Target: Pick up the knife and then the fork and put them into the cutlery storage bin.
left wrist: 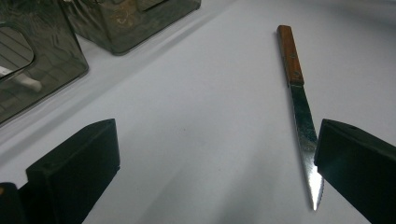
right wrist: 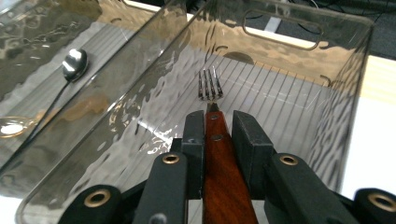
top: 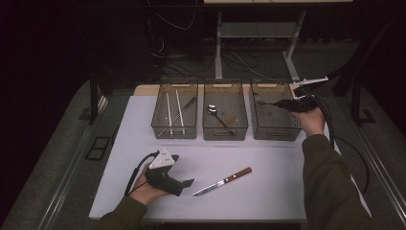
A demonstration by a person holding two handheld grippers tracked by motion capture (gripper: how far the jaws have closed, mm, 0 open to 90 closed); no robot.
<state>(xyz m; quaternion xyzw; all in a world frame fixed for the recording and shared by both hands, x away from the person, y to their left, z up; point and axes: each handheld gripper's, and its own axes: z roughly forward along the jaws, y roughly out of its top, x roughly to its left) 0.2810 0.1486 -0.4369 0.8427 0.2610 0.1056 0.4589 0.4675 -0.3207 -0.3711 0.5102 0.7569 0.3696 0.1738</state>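
The left tool (top: 184,183) rests low on the white worktop (top: 268,191) near the front edge, held in the person's left hand (top: 143,190). Its jaws are spread wide with nothing between them. Just to its right lies a knife (top: 223,181) with a wooden handle. The knife's long axis runs on a slant, its tip toward the front left, near the left tool, and its handle toward the back right. In the left gripper view the blade (left wrist: 306,135) passes just beside one jaw without being pinched.

Three clear bins stand in a row at the back of the worktop. The left bin (top: 174,132) holds long thin sticks, the middle bin (top: 225,134) holds a spoon (top: 213,113), and the right bin (top: 270,134) is where the right tool (top: 283,102) reaches in from the right.

The right tool pinches a fork (right wrist: 211,86) by its wooden handle (right wrist: 223,182), jaws pressed against both sides. The fork runs in line with the jaws, its prongs pointing away from the hand and into the right bin. In the high view it lies roughly level, prongs toward the left, over that bin.
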